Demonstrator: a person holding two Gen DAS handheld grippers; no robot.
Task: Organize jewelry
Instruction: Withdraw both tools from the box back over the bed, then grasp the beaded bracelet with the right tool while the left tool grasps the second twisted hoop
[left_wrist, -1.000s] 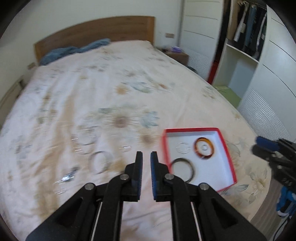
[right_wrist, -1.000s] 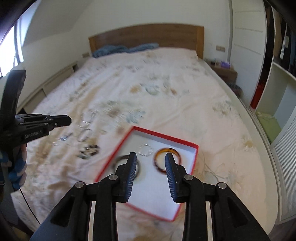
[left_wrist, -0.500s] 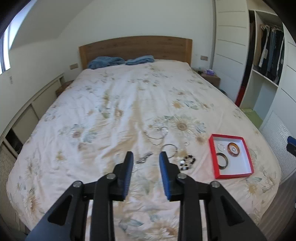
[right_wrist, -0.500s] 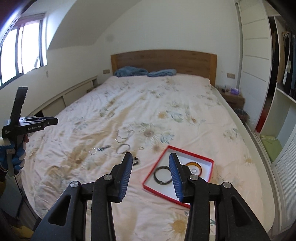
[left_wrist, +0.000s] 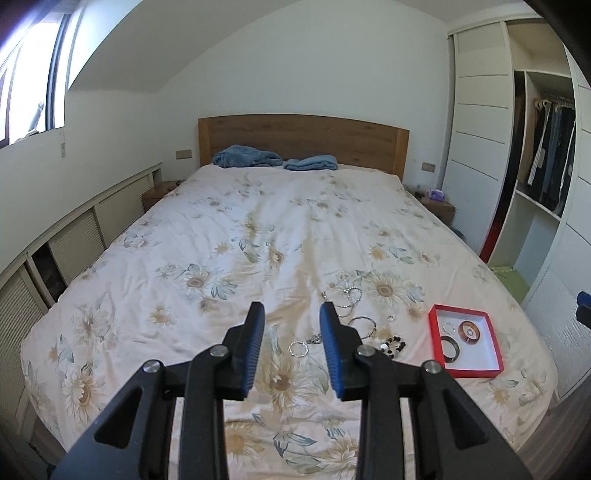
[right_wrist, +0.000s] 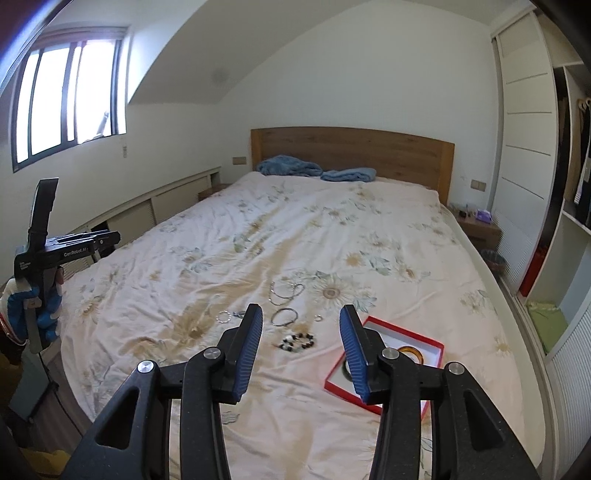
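A red-rimmed white box (left_wrist: 494, 345) lies near the foot of the bed; it also shows in the right wrist view (right_wrist: 406, 335). It holds an amber bangle (left_wrist: 469, 331), a dark bangle (left_wrist: 450, 346) and a small clear ring (left_wrist: 447, 326). Loose pieces lie left of it: a black-and-white bead bracelet (right_wrist: 297, 340), a silver bangle (right_wrist: 284, 316), a chain necklace (right_wrist: 286, 291), a small ring (right_wrist: 318, 317) and a silver bracelet (left_wrist: 298, 348). My left gripper (left_wrist: 291, 346) and right gripper (right_wrist: 301, 345) are open, empty, held well back above the bed's foot.
The floral duvet (left_wrist: 258, 240) covers a wide bed with a wooden headboard (left_wrist: 303, 138) and blue cloths (left_wrist: 247, 157) by it. A wardrobe (left_wrist: 535, 166) stands right, low cabinets (left_wrist: 74, 236) left. The left gripper's body shows in the right wrist view (right_wrist: 48, 243).
Both grippers have pulled far back and up from the box and jewelry, and both jaws have opened wider. The whole bed has come into view.
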